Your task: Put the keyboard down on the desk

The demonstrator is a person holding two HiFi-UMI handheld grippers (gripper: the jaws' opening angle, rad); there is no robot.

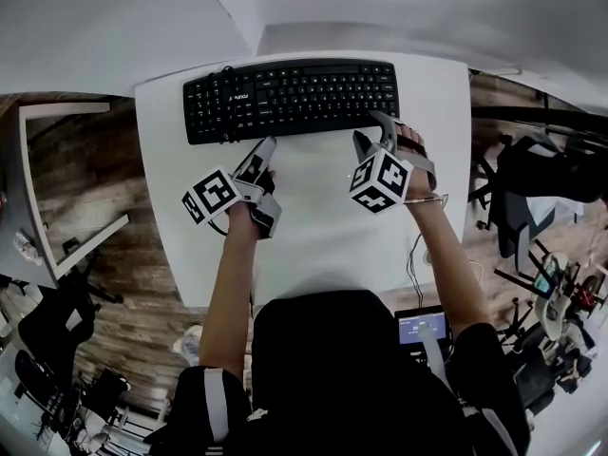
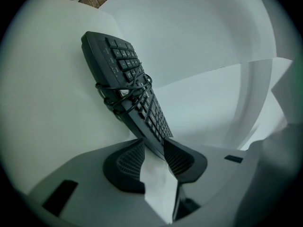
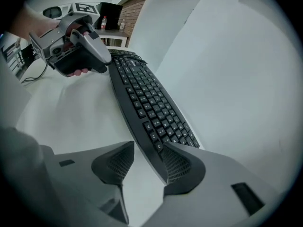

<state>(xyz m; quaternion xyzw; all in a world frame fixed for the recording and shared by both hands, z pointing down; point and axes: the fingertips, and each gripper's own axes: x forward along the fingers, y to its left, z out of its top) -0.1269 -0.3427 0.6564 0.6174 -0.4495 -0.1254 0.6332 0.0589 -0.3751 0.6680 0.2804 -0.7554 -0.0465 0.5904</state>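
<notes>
The keyboard is down, lying flat on the white desk at 12 o'clock, its long back edge close along the far rim. A bunched black cable sits over its left end, at about 9 o'clock on the board. The left tongs come in from 7 o'clock, tips right at the front edge. In the left gripper view those tongs stand apart, and the edge of the keyboard runs down between the tips, hard against the right-hand pad. Bare desk shows in the gap nearer the camera, and I can't make out any squeeze. The cable loops across the keys further up. Over at 5 o'clock, the right tongs sit at the board's near right corner. In the right gripper view the tongs are apart too. The keyboard stretches away toward 11 o'clock, its near end against the right-hand pad, and white desk is clear between it and the other pad. The left tongs show at 10 o'clock in that view, nose at the board's front edge.
</notes>
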